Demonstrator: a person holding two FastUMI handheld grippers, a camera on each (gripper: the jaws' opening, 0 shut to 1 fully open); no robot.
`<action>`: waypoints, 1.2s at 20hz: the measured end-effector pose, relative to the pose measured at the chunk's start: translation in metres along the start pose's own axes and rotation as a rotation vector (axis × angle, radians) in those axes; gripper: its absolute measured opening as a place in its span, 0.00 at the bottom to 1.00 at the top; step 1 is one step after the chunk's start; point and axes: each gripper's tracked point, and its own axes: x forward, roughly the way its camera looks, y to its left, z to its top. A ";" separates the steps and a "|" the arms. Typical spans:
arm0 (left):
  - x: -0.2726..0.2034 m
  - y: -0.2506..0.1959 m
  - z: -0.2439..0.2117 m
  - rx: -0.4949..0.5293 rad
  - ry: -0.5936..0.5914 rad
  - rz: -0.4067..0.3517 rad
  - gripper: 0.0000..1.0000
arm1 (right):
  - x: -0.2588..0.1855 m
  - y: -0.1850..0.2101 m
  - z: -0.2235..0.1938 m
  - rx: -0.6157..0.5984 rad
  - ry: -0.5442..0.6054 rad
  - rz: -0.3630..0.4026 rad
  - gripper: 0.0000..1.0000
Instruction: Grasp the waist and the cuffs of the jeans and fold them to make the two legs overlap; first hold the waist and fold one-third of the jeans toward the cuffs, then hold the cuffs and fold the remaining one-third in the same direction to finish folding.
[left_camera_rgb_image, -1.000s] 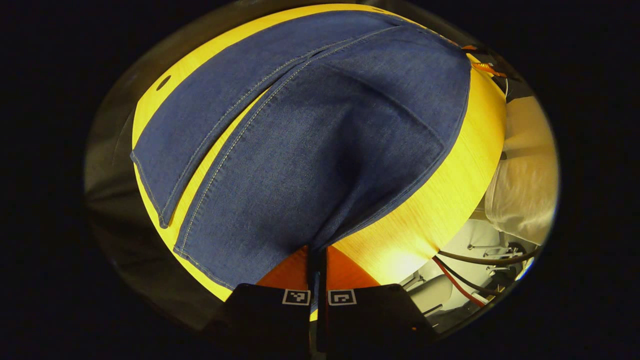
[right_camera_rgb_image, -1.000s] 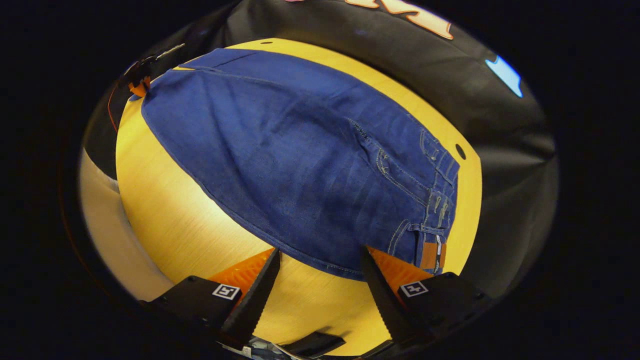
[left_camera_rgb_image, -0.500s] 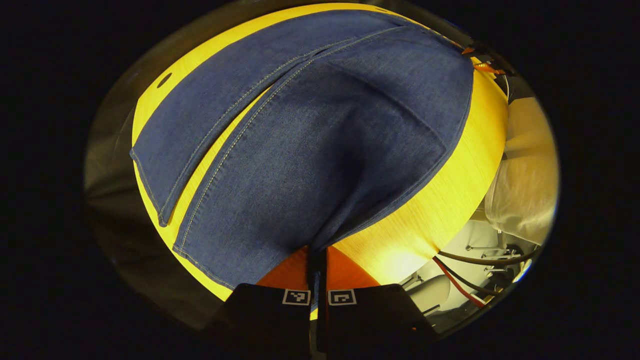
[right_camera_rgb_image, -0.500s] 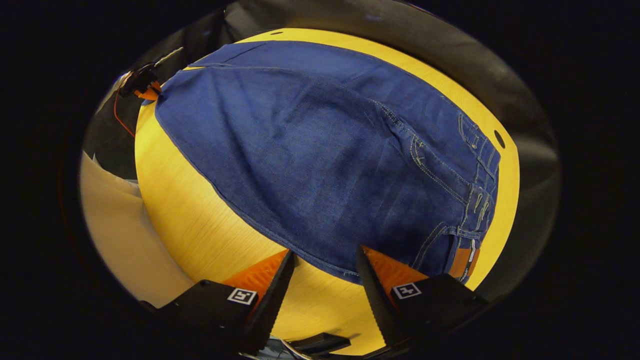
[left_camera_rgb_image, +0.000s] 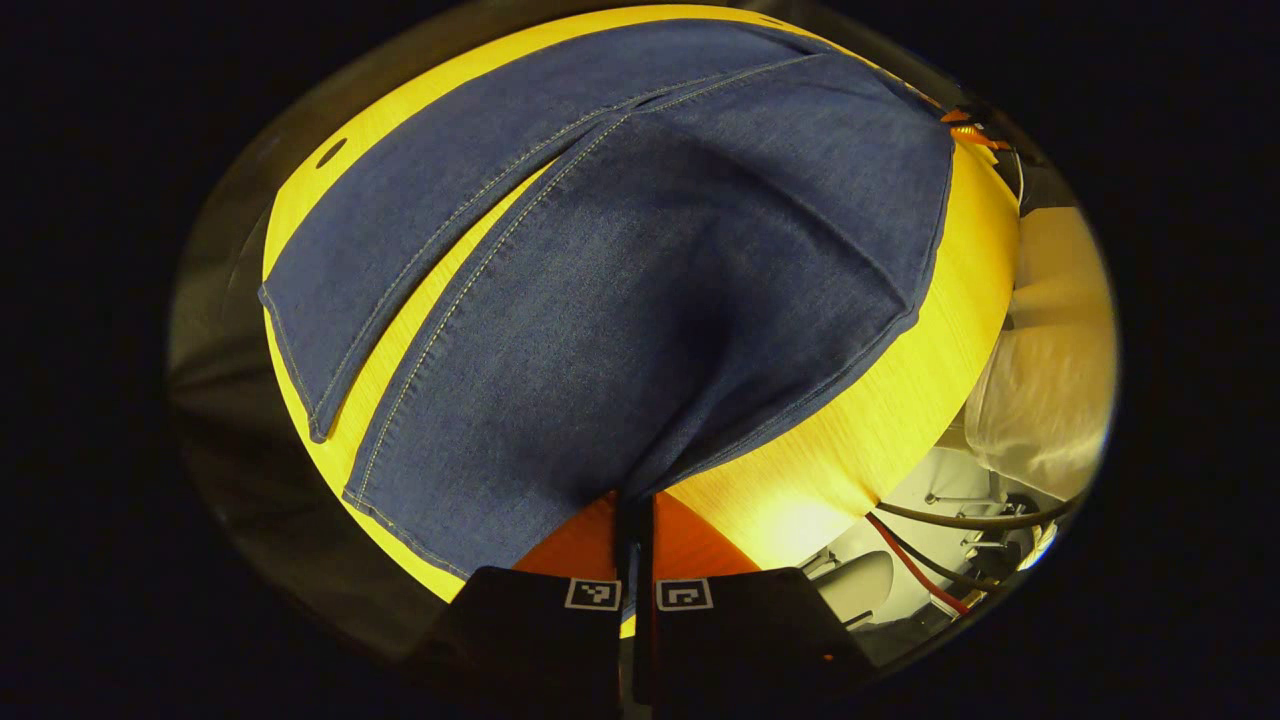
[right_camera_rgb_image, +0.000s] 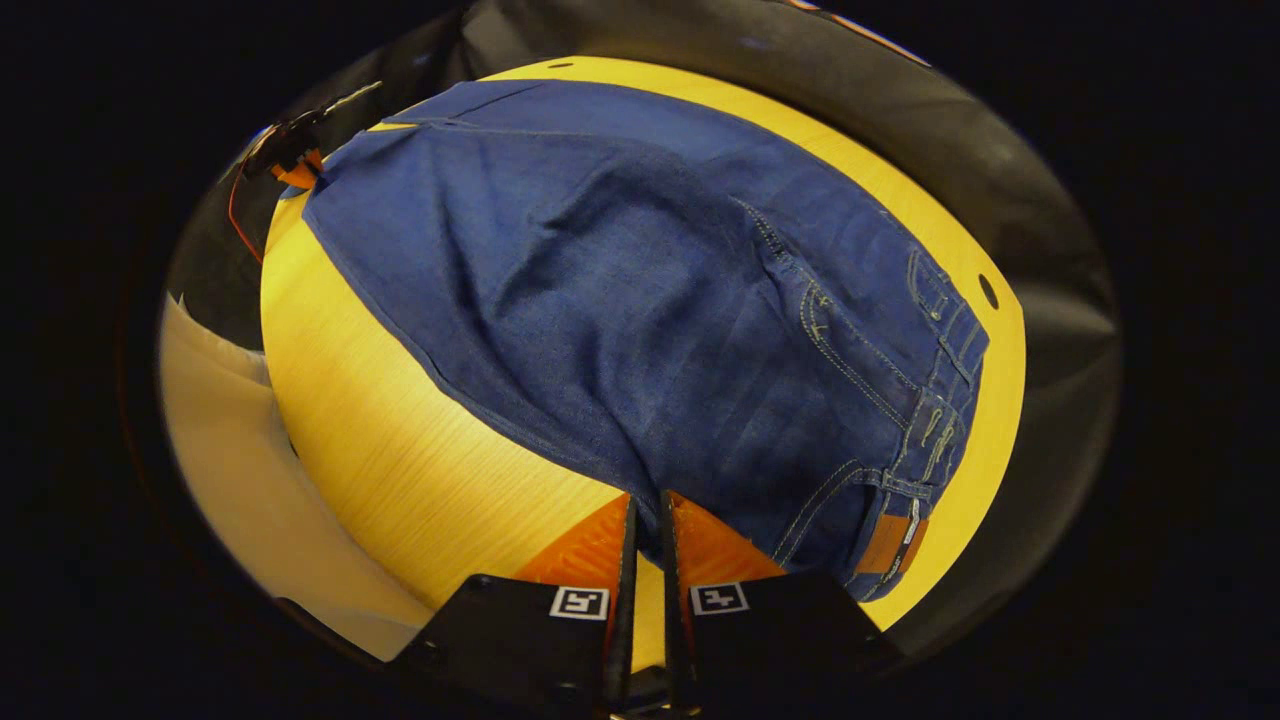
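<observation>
With the left gripper (left_camera_rgb_image: 636, 520) pinching the cuff edge and the right gripper (right_camera_rgb_image: 643, 530) clamped on the jeans (right_camera_rgb_image: 650, 330) near the table's (right_camera_rgb_image: 400, 470) front edge, either thin bite could slip mid-lift.

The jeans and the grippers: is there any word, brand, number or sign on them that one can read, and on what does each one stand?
None can be read.
The brown patch at the waist of the jeans: too small and blurred to read.
Square black-and-white code markers on the left gripper and the right gripper: patterns, not text.
</observation>
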 end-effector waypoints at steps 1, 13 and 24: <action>0.000 0.002 0.001 -0.003 0.001 0.001 0.00 | 0.000 -0.002 -0.001 0.033 -0.017 -0.007 0.16; -0.009 0.004 -0.002 -0.029 -0.015 -0.013 0.00 | -0.013 -0.003 0.004 0.279 -0.091 -0.152 0.03; -0.124 0.096 0.074 0.009 -0.019 0.153 0.00 | -0.098 -0.077 0.137 0.321 -0.369 -0.258 0.02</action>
